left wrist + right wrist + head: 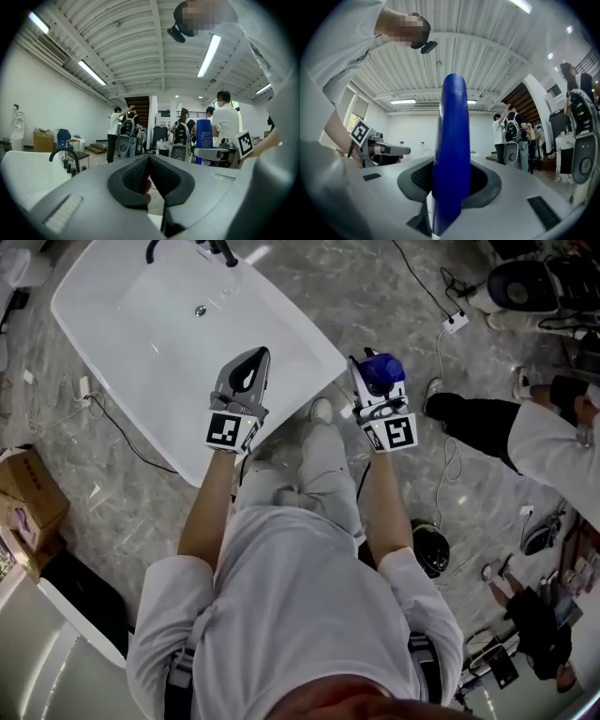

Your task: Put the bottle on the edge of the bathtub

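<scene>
Person at a white bathtub (122, 329) holds a blue bottle (382, 368) in the right claw (371, 382).
Right of centre, the right claw grips the bottle across its flat body, just beyond the tub's rim. At centre, the left claw (246, 373) is closed and empty, over the tub. The bottle looks like rigid, smooth plastic: probably light and slippery, best held mid-body.
</scene>
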`<state>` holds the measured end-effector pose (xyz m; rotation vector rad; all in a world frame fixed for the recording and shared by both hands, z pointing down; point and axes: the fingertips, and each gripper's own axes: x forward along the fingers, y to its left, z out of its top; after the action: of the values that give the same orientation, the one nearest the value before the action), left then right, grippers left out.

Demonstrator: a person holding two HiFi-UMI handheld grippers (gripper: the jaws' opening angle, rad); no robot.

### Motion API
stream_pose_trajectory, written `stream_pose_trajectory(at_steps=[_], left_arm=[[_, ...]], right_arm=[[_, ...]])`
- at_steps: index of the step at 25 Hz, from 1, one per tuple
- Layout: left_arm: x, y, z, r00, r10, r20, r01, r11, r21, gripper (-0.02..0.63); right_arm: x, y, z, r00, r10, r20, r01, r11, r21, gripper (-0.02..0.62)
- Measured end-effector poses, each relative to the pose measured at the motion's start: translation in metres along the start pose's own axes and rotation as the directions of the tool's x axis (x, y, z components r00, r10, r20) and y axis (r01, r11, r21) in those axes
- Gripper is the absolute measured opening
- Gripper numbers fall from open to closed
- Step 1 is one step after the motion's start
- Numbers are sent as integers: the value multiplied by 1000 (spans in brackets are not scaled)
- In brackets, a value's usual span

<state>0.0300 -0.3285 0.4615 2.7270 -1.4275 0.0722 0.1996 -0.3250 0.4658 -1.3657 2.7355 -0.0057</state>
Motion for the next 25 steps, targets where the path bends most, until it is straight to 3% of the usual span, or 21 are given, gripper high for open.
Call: stream_pose_trajectory(at_steps=[13,20,25], left_arm=[[62,9,-164,1000,5,7,-5,999,-39,-5],[64,12,-206,1000,-4,6,4,999,-45,-5],[74,14,-223,1000,-13,1,13,998,-55,-5]], right_arm=[[21,-27,-198,996,91,-27,-91,996,-18,135],[30,-19,-255,992,118,-40,-120,991,-55,135],[37,-20,-276,991,121,-47,-124,991,-55,135]])
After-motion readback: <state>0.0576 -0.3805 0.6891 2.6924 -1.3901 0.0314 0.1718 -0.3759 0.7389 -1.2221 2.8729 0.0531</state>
